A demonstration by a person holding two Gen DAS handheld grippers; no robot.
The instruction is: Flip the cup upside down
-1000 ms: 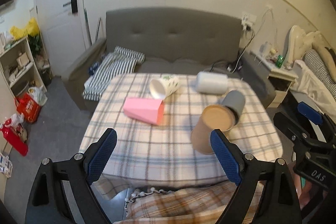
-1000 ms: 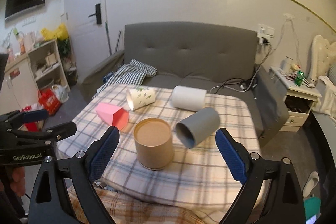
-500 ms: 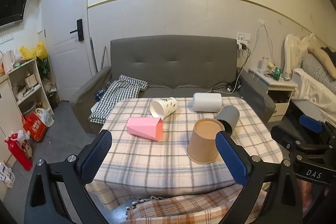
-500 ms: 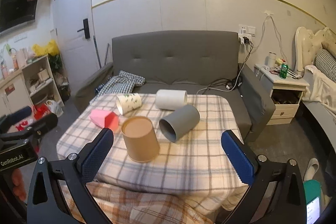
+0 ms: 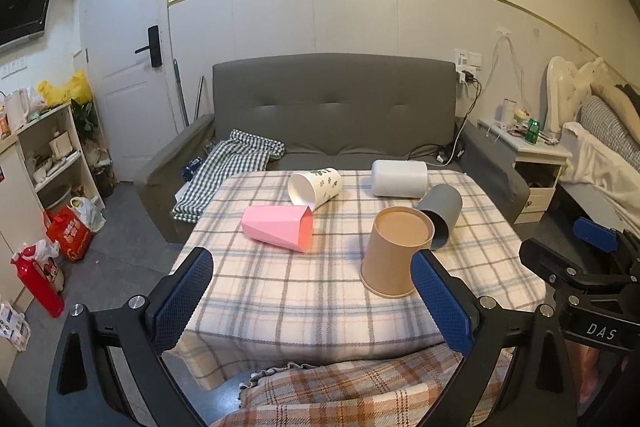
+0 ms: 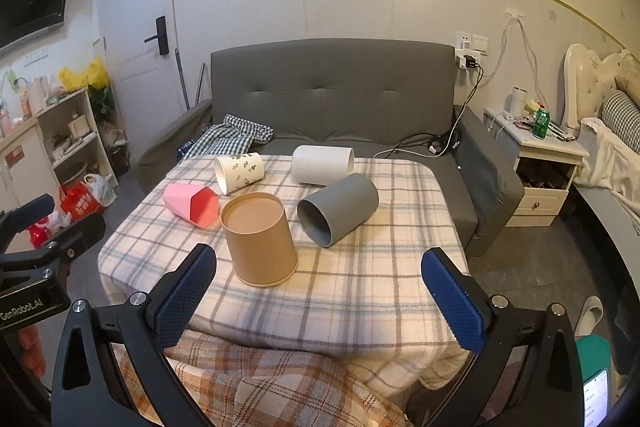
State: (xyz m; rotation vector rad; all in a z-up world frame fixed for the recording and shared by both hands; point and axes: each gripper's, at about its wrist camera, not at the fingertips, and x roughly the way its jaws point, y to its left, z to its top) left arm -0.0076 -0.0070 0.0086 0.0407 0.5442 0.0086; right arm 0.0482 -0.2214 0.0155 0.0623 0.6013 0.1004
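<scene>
A brown paper cup (image 5: 394,253) (image 6: 260,239) stands upside down, wide end on the plaid tablecloth (image 5: 280,287). A grey cup (image 5: 440,213) (image 6: 338,213), a white cup (image 5: 398,178) (image 6: 322,165), a leaf-print cup (image 5: 314,186) (image 6: 239,172) and a pink faceted cup (image 5: 278,227) (image 6: 192,205) all lie on their sides. My left gripper (image 5: 312,301) is open and empty, held back from the table's near edge. My right gripper (image 6: 318,301) is open and empty, also short of the near edge.
A grey sofa (image 5: 332,115) stands behind the table with a checked cloth (image 5: 228,167) on it. A nightstand (image 5: 528,163) and a bed (image 5: 600,147) are at the right. Shelves (image 5: 44,155) and bags (image 5: 68,231) are at the left. A plaid blanket (image 5: 340,395) lies below the grippers.
Both grippers have pulled back and risen from the table, so the cups look smaller and farther. The cups have not moved.
</scene>
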